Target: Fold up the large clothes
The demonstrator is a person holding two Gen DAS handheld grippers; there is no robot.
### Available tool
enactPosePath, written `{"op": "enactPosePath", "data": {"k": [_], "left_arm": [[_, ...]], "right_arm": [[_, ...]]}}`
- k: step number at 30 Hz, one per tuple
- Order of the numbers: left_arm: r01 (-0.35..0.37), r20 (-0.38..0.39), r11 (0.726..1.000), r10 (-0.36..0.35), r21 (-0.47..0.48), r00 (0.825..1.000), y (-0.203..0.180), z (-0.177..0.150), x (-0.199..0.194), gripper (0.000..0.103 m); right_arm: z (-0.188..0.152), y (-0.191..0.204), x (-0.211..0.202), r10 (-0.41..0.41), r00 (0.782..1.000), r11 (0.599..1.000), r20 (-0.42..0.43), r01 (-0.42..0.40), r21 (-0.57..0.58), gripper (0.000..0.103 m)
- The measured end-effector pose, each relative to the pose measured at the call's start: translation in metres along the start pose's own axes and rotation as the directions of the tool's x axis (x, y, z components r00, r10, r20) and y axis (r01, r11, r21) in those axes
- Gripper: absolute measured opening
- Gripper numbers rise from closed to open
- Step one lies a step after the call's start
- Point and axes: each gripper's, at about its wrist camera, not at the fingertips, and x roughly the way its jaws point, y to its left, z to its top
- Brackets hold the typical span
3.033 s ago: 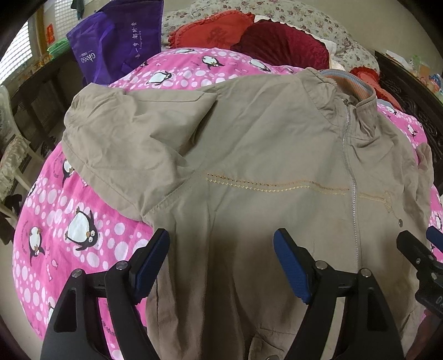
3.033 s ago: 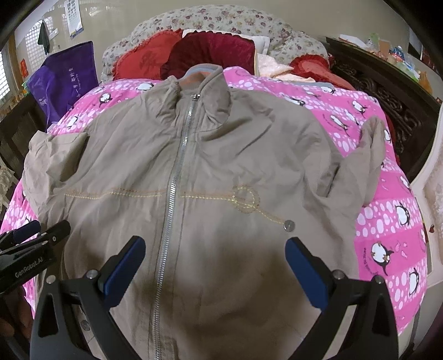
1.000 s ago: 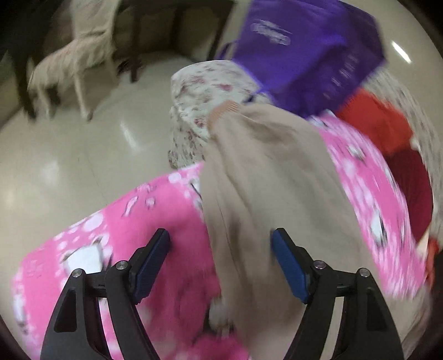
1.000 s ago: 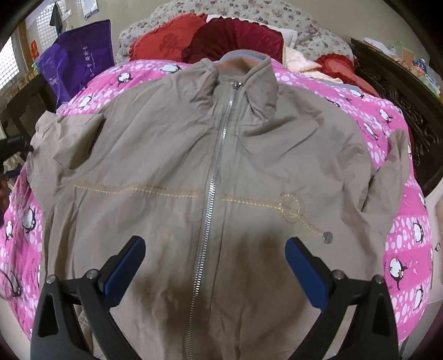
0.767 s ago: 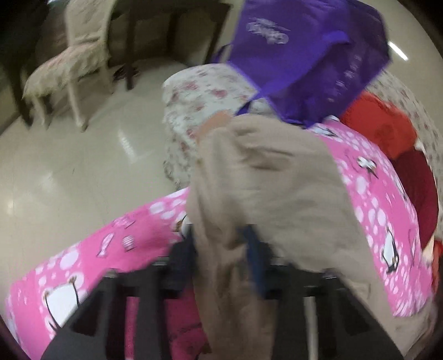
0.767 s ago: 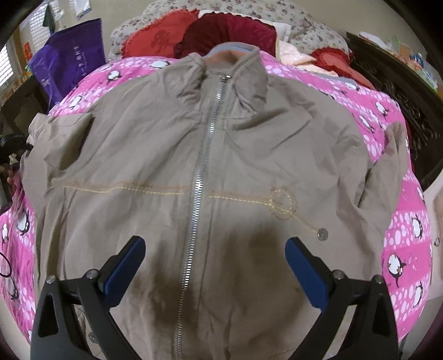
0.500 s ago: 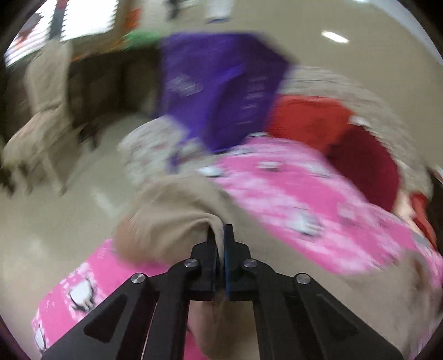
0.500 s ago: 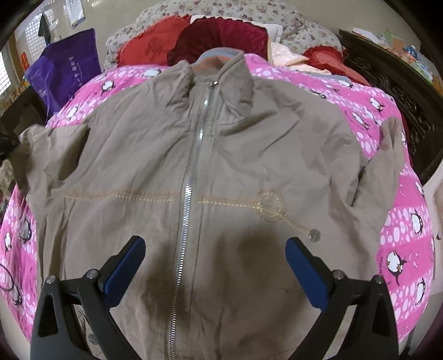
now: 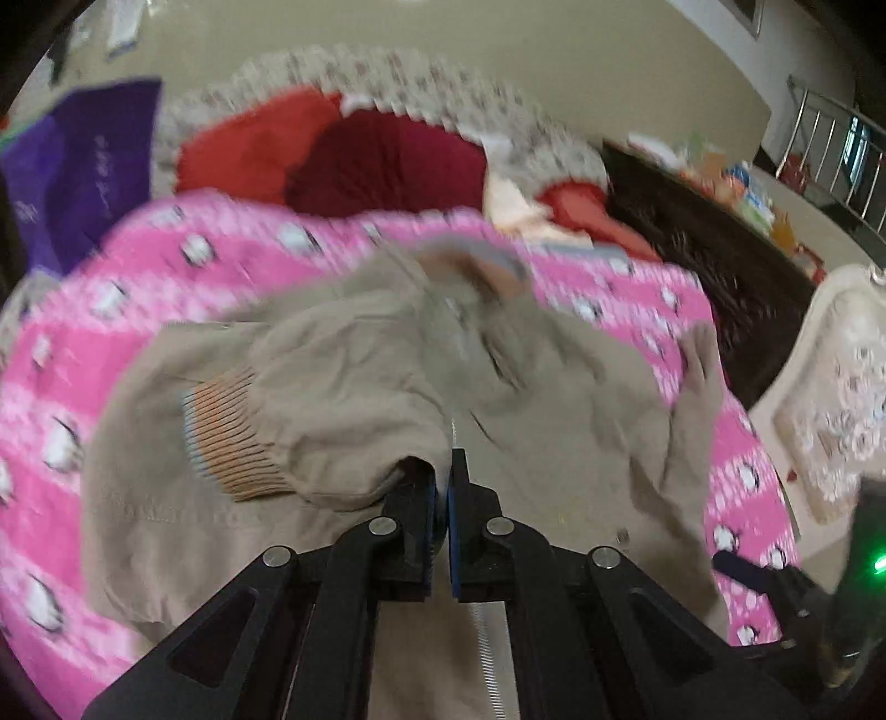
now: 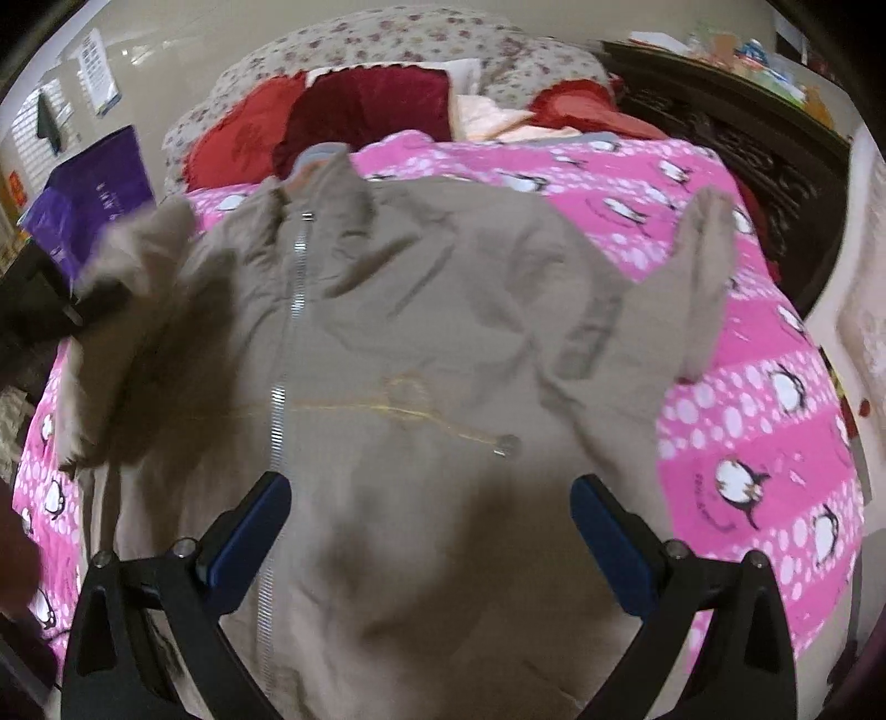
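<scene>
A large beige zip-front jacket [image 10: 443, 343] lies face up on a pink penguin-print bed cover [image 10: 764, 421]. My left gripper [image 9: 442, 487] is shut on the jacket's left sleeve [image 9: 332, 421] near its ribbed orange cuff [image 9: 232, 437] and holds it lifted over the jacket's body, close to the zipper [image 9: 487, 653]. In the right wrist view the lifted sleeve [image 10: 138, 260] shows blurred at the left. My right gripper [image 10: 432, 531] is open and empty above the jacket's lower front. The other sleeve [image 10: 698, 282] lies out to the right.
Red cushions [image 10: 365, 116] and a floral pillow [image 10: 398, 39] are at the bed's head. A purple bag [image 10: 94, 188] stands at the left. A dark carved wooden bed frame [image 10: 764, 166] runs along the right side.
My left gripper swung out to the left sleeve, closed on it, and has carried it up and back over the jacket. My right gripper has stayed open above the lower front.
</scene>
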Motion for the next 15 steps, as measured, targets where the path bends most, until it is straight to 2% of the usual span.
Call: {"op": "enactPosePath", "data": {"k": [4,5,6,8,13,15], "left_arm": [[-0.002,-0.089,1.0,0.004,0.019,0.996,-0.006,-0.018,0.032,0.0],[0.001,-0.115,1.0,0.002,0.023,0.993,-0.006,-0.022,0.035,0.005],[0.012,-0.139,0.999,-0.008,0.03,0.99,-0.008,-0.025,0.038,0.016],[0.068,-0.186,0.997,-0.06,0.034,0.981,-0.008,-0.032,0.029,0.021],[0.107,-0.137,0.993,-0.099,0.054,0.986,0.012,-0.04,-0.028,0.028],[0.053,-0.118,0.997,-0.046,0.051,0.992,0.033,-0.046,-0.046,0.029]], "right_arm": [[-0.004,-0.02,-0.003,-0.014,1.0,0.999,-0.001,0.014,0.032,0.102],[-0.005,-0.024,-0.003,-0.018,1.0,0.999,-0.002,0.018,0.038,0.102],[-0.006,-0.028,-0.004,-0.019,1.0,0.999,-0.001,0.019,0.046,0.102],[-0.006,-0.034,-0.006,-0.018,1.0,0.998,0.002,0.018,0.063,0.102],[-0.005,-0.028,-0.004,0.014,1.0,0.999,0.002,-0.014,0.053,0.102],[-0.005,-0.02,-0.004,0.042,0.999,0.999,0.001,-0.042,0.034,0.102]]}}
